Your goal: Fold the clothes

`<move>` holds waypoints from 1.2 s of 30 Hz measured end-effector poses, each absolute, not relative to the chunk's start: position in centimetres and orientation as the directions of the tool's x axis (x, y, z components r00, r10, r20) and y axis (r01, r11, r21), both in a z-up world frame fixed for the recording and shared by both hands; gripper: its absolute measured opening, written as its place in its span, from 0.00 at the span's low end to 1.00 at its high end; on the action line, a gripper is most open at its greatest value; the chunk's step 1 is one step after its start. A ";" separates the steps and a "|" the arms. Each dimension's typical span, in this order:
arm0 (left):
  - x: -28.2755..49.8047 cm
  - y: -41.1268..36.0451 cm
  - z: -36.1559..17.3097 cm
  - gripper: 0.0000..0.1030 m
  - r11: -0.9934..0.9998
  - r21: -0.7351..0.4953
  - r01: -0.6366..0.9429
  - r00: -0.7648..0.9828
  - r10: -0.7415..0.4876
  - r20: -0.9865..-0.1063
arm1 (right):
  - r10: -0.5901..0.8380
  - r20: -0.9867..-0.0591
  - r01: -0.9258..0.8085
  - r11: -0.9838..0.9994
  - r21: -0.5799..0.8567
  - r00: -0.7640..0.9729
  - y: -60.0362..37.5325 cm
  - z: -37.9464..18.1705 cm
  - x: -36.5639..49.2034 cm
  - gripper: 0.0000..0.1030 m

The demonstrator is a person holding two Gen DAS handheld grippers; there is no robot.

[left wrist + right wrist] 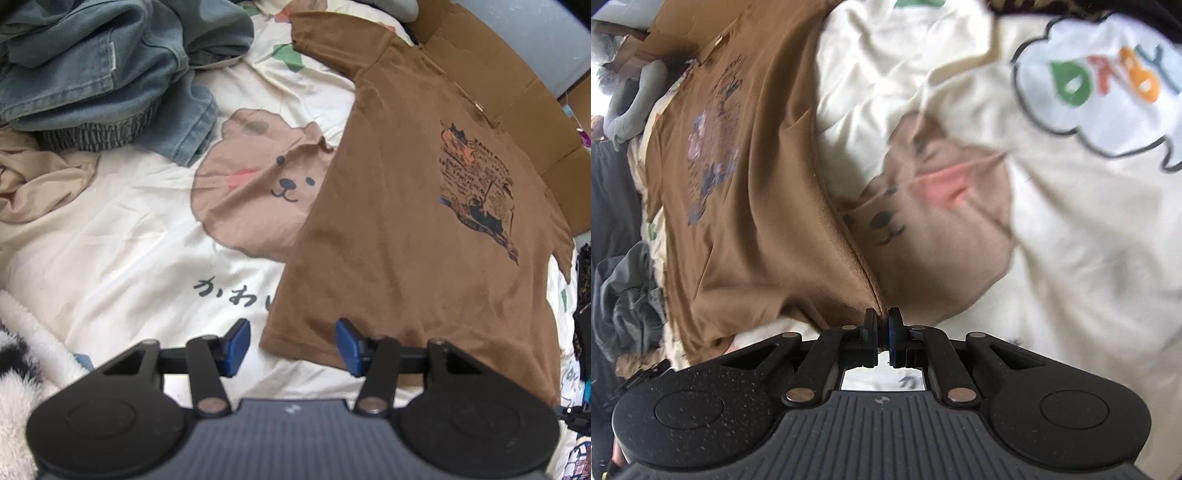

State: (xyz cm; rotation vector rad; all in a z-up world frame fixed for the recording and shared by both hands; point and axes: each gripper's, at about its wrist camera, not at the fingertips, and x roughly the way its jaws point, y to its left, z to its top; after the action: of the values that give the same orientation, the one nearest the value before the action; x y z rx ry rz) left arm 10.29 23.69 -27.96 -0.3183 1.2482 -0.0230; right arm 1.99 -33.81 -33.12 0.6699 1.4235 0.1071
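The brown t-shirt [424, 229] was spread flat on the bear-print bedsheet [147, 251], with a hem corner pinched tight by the right gripper [882, 326]. The left gripper [293, 345] was held over the other hem corner, jaws apart and nothing clamped, while denim clothes [110, 66] were piled further off.

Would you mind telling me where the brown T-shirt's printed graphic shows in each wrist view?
Left wrist: the printed graphic sits upper right on the brown T-shirt.
Right wrist: the graphic sits centre left, turned sideways.
Shared landmark: the bear face on the bedsheet, beside the shirt's edge.
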 end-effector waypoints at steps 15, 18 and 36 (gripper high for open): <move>11.0 23.7 -31.8 0.46 0.966 -0.182 -0.185 0.304 -0.119 -0.945 | 0.321 -0.926 0.272 0.890 0.367 0.200 -35.2 -32.6 2.9 0.02; 11.0 23.4 -32.7 0.41 0.969 -0.173 -0.178 0.290 -0.116 -0.950 | 0.322 -0.927 0.276 0.888 0.366 0.193 -34.9 -32.7 2.8 0.02; 10.5 25.0 -25.3 0.04 0.982 -0.132 -0.137 0.347 -0.078 -0.935 | 0.420 -0.896 0.261 0.858 0.443 0.143 -34.2 -30.8 2.1 0.02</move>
State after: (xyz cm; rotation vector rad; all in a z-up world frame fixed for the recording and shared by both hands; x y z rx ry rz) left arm 10.50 25.00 -25.34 -0.2006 1.2181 0.0390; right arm 2.07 -34.22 -30.78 0.5789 1.4473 0.1241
